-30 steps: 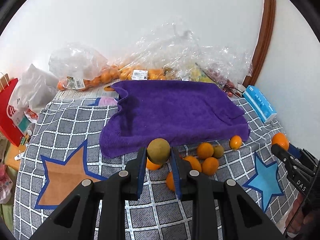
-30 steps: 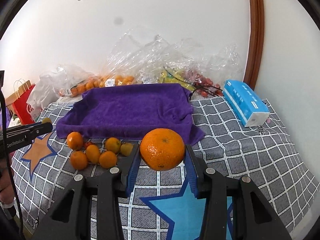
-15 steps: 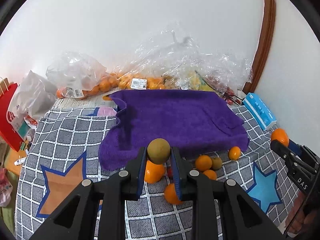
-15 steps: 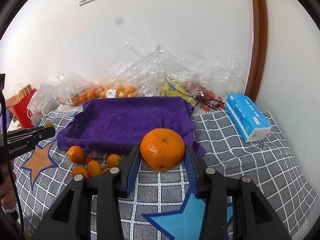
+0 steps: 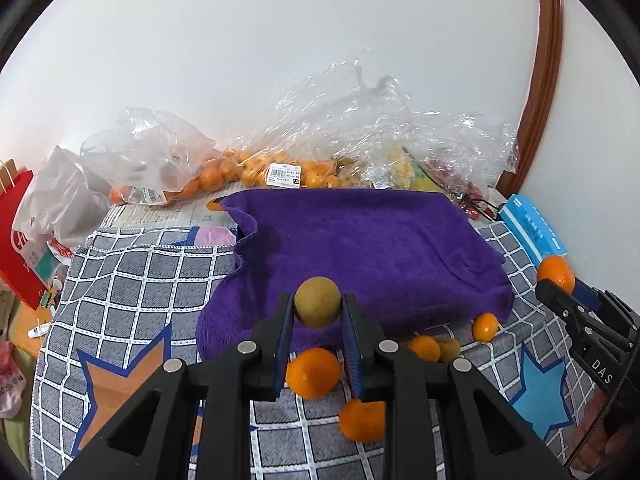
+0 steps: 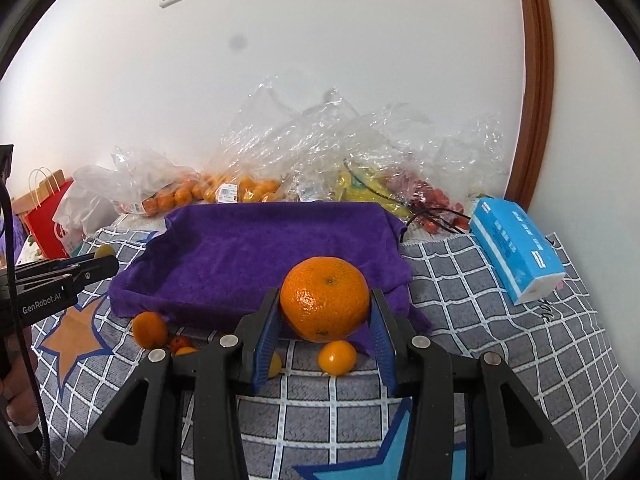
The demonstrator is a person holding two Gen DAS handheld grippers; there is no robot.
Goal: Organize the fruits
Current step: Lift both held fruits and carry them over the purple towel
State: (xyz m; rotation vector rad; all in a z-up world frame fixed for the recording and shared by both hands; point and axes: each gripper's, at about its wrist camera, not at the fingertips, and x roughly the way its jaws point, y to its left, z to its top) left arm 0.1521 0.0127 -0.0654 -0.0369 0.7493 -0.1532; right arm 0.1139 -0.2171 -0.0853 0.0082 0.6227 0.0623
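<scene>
My left gripper (image 5: pixel 317 312) is shut on a small green-yellow round fruit (image 5: pixel 317 301), held above the near edge of the purple towel-lined tray (image 5: pixel 360 248). My right gripper (image 6: pixel 325 312) is shut on a large orange (image 6: pixel 325 298), held above the tray's near right corner (image 6: pixel 256 256). Several small oranges (image 5: pixel 313 373) lie loose on the checked cloth in front of the tray; they also show in the right wrist view (image 6: pixel 337 357). The right gripper with its orange appears at the right of the left wrist view (image 5: pixel 555 274).
Plastic bags of oranges (image 5: pixel 208 176) and other fruit (image 6: pixel 360 184) are piled against the wall behind the tray. A blue tissue pack (image 6: pixel 516 248) lies to the right. A red paper bag (image 5: pixel 16 232) stands at the left. The checked star cloth (image 6: pixel 480 340) covers the surface.
Both grippers have risen and moved forward toward the tray, each still holding its fruit. The loose oranges now sit lower in both views.
</scene>
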